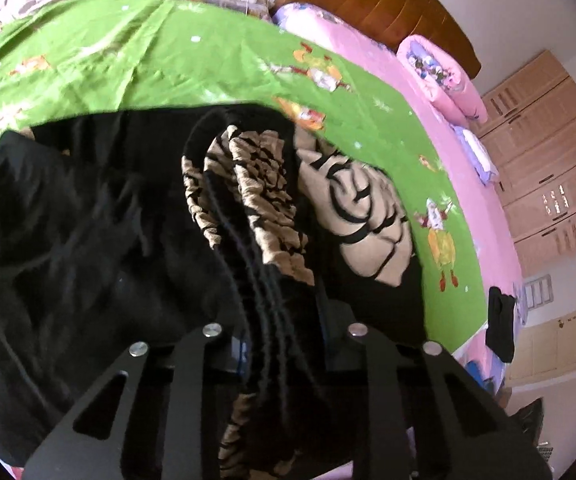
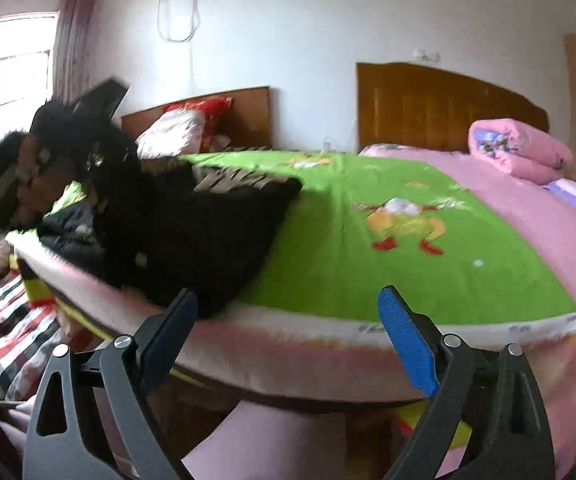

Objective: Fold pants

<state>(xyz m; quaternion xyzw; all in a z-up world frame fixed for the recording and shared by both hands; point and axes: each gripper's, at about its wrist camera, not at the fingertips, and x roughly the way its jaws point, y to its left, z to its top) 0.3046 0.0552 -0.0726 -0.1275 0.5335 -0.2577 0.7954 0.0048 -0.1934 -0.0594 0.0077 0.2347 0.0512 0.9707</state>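
Black pants with a tan, black-striped lining lie bunched on the green bed cover. My left gripper is shut on the pants' waistband and black drawstrings, and the cloth hides its fingertips. In the right wrist view the pants lie at the bed's front left edge, and the left gripper shows above them. My right gripper is open and empty, level with the bed's front edge, its left finger next to the pants' corner.
The bed has a pink sheet and a rolled pink quilt near a wooden headboard. A second bed with a checked cover lies at left. Wardrobes stand at right.
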